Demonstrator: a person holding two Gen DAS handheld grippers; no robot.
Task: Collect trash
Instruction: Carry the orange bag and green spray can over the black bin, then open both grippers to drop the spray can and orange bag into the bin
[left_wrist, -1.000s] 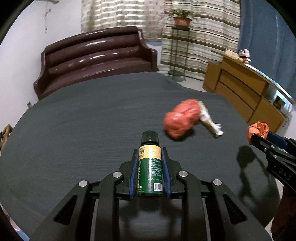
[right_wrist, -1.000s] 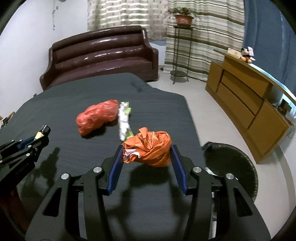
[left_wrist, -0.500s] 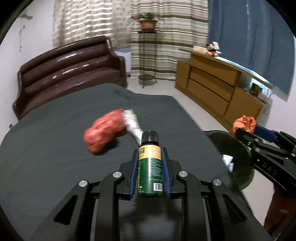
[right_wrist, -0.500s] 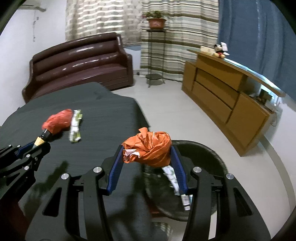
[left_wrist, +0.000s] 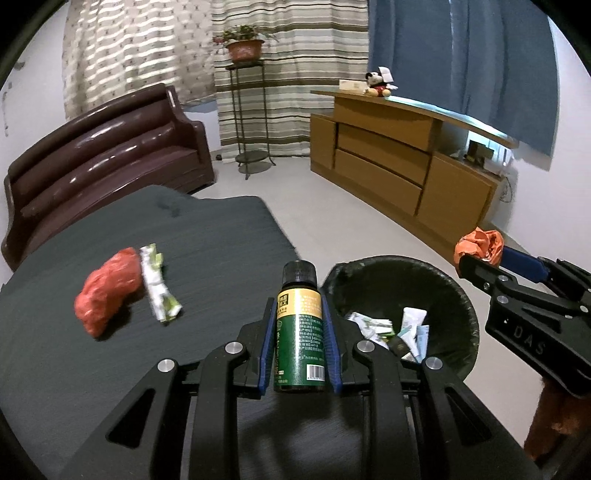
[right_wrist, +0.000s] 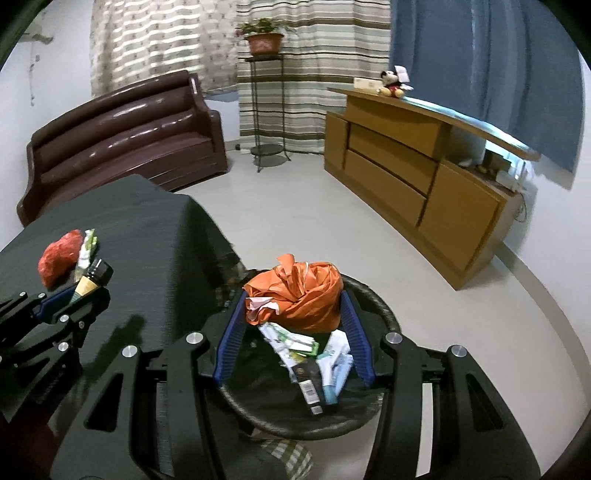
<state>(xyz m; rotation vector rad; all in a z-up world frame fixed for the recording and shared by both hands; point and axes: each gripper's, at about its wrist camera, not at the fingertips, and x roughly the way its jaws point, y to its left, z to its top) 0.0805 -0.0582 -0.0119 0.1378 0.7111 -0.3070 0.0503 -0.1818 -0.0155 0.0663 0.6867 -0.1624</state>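
Observation:
My left gripper (left_wrist: 298, 314) is shut on a green bottle (left_wrist: 299, 339) with a black cap, held over the table's right edge beside the black trash bin (left_wrist: 454, 291). My right gripper (right_wrist: 293, 310) is shut on a crumpled orange bag (right_wrist: 299, 295), held right over the bin (right_wrist: 373, 295), which holds several wrappers. A red crumpled bag (left_wrist: 107, 291) and a white-green wrapper (left_wrist: 159, 291) lie on the dark table (left_wrist: 184, 240). The right gripper also shows in the left wrist view (left_wrist: 480, 254), the left one in the right wrist view (right_wrist: 85, 288).
A brown leather sofa (left_wrist: 99, 155) stands behind the table. A wooden cabinet (left_wrist: 399, 158) with a Mickey toy (left_wrist: 378, 83) runs along the right wall. A plant stand (left_wrist: 247, 110) stands by the striped curtain. Pale floor lies around the bin.
Both grippers swung right from above the table toward the bin. The orange bag now hangs over the bin's opening; the bottle sits at the table's edge beside it.

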